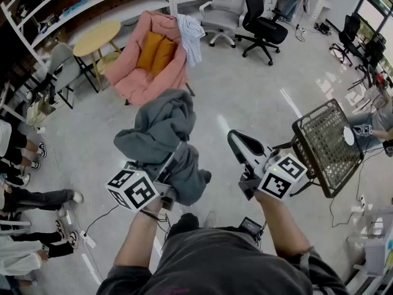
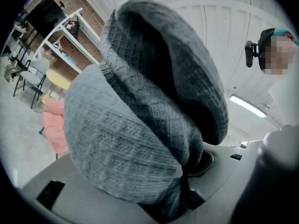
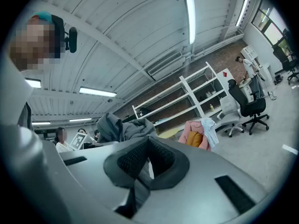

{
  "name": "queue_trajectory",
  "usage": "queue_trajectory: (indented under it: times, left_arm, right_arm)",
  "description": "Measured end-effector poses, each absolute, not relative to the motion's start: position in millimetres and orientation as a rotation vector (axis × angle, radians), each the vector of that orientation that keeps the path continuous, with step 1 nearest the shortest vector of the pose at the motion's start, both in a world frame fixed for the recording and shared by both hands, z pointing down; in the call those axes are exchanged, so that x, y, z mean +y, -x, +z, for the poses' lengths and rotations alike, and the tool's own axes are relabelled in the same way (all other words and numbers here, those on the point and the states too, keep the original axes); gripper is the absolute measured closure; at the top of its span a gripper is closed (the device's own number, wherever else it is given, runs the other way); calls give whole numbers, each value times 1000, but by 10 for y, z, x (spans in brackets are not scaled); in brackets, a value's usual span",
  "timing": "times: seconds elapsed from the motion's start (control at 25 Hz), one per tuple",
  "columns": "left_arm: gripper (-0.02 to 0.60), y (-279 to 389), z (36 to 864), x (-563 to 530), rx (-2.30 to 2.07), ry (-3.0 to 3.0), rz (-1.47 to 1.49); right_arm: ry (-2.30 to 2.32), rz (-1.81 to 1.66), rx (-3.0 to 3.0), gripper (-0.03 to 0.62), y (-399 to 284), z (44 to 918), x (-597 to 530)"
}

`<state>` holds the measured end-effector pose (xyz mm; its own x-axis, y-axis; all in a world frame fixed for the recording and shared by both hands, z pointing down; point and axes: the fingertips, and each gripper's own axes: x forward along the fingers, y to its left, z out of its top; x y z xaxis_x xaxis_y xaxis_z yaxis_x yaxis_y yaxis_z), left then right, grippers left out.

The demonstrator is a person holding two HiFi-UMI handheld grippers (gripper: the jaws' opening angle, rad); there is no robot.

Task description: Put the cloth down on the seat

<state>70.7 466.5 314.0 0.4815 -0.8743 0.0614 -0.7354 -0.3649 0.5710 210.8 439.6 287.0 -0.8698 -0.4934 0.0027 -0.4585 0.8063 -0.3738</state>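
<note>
I see the cloth [image 1: 163,141], a grey ribbed-knit garment, bunched into thick rounded folds and held up in the air, well apart from the seat, with its lower folds pinched between the jaws of my left gripper [image 1: 169,171] and the rest mounded above and drooping over them. In the left gripper view its folds [image 2: 140,125] fill most of the frame. The seat [image 1: 144,78] is a pink padded armchair standing upright on the pale floor ahead of me, with two orange cushions [image 1: 155,53] leaning against its back.
</note>
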Motion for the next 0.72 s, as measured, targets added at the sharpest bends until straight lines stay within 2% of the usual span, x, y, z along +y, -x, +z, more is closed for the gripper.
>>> queue_trajectory:
  times: [0.36,0.72]
  left_arm:
    - [304,-723,3204,4568,-1323,-2189,-341]
    - [305,255,3404,3875,-1300,-2184,-325]
  right_arm:
    - [745,-574,2905,579,-2048,2946,4326]
    - [814,-650,2853,577,-1190,3115,3594]
